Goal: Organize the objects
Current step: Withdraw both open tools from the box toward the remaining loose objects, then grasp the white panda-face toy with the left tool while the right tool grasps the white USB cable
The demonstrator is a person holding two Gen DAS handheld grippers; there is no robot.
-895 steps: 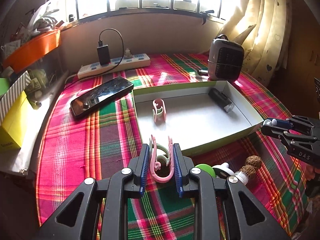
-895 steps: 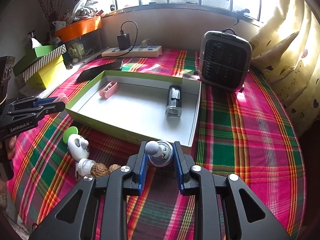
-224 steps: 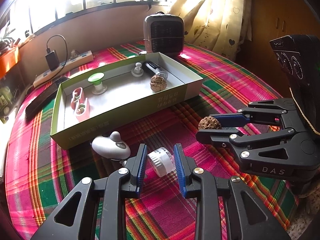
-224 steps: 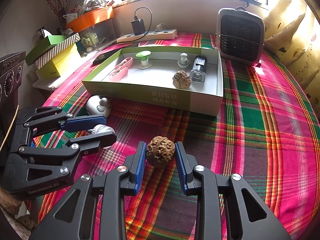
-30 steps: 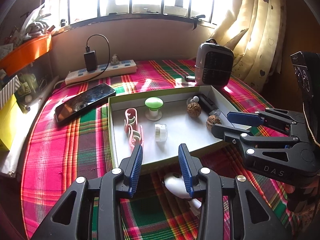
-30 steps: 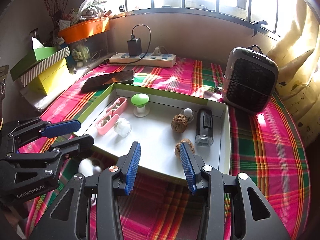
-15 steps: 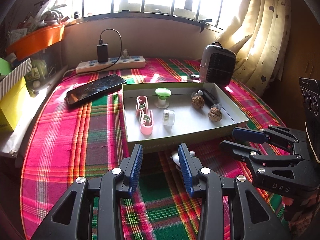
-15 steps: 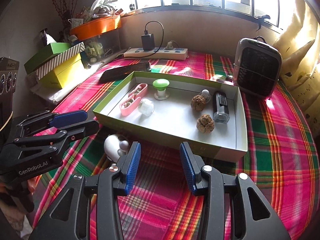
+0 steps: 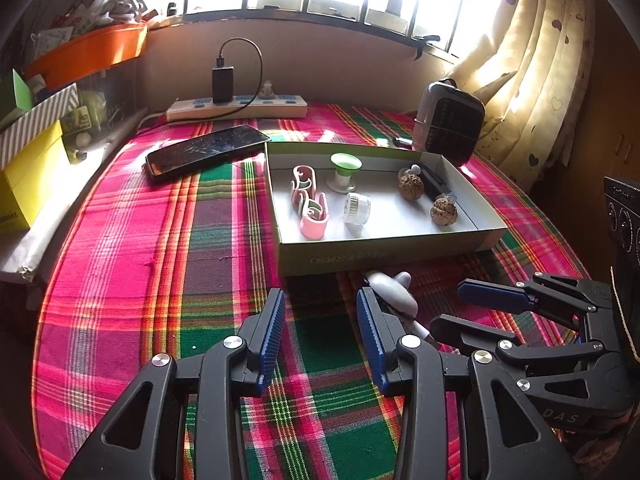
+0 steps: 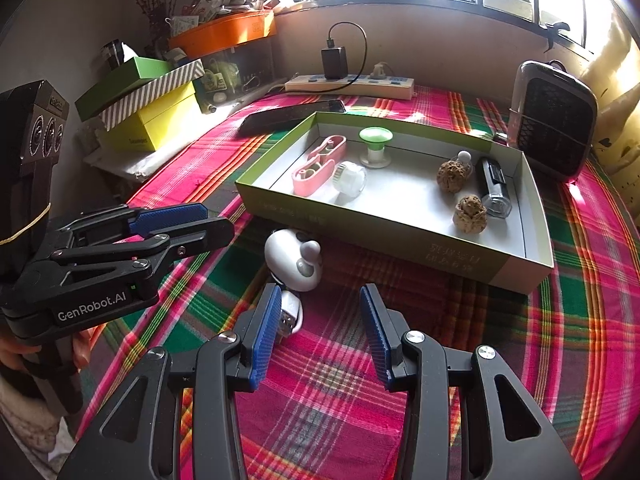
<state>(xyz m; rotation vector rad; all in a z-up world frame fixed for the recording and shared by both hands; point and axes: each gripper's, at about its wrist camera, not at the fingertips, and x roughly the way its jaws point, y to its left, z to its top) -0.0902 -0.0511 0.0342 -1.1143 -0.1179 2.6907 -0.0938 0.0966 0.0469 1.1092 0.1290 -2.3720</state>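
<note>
Backed off from the tray (image 10: 516, 270) both grippers, jaws apart and empty; best to straddle the white gadget (image 10: 294, 260) squarely before squeezing.

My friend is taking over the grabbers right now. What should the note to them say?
Left gripper: jaws open, holding nothing, above the plaid cloth near the box's front wall.
Right gripper: jaws open, holding nothing.
In the green box already: two pink clips, green-topped knob, small white cap, two walnuts, a dark cylinder and a small white-knobbed piece.
Left: the white rounded toy with its cable plug lies on the cloth in front of the box. It probably goes in next.
</note>
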